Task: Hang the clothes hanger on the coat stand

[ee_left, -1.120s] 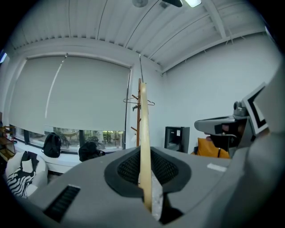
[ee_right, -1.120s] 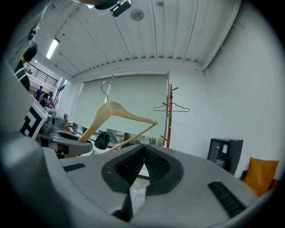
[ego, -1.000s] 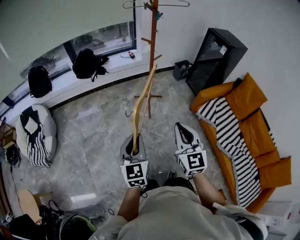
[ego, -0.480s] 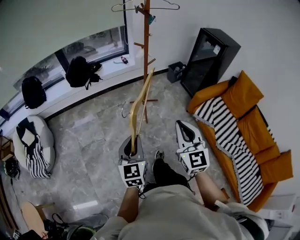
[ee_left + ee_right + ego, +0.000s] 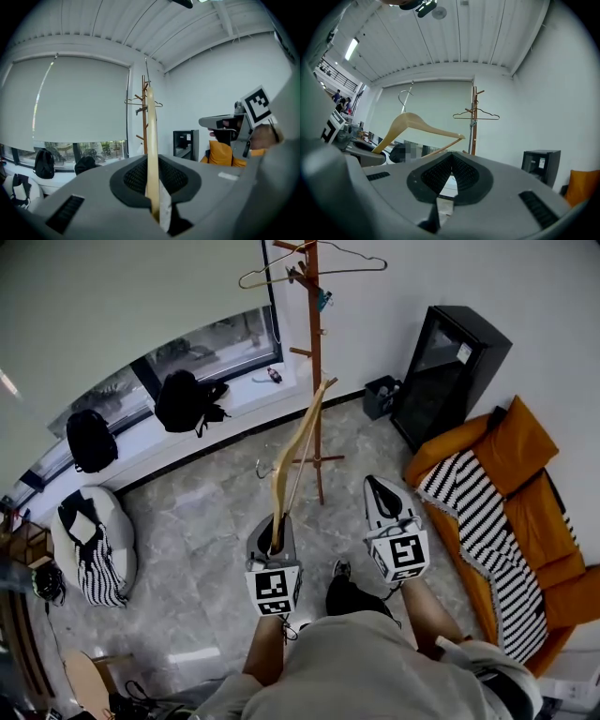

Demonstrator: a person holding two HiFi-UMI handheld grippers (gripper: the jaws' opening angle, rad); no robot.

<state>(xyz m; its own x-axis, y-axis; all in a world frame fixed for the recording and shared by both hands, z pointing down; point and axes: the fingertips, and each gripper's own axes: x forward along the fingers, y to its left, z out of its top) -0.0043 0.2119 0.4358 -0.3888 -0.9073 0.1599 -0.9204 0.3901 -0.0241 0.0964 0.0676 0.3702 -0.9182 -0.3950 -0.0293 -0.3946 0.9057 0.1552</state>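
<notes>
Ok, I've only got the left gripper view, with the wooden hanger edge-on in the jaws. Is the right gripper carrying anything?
Observer: No. The right gripper has its jaws together, with nothing between them.
Operator: Where along the wooden clothes hanger is my grip?
Observer: The left gripper clamps it by the tip of one arm.

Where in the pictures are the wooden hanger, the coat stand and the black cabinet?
wooden hanger [image 5: 276, 486], head view, its curved arm
coat stand [image 5: 314, 324], head view, its upright pole
black cabinet [image 5: 441, 381], head view, its front door
</notes>
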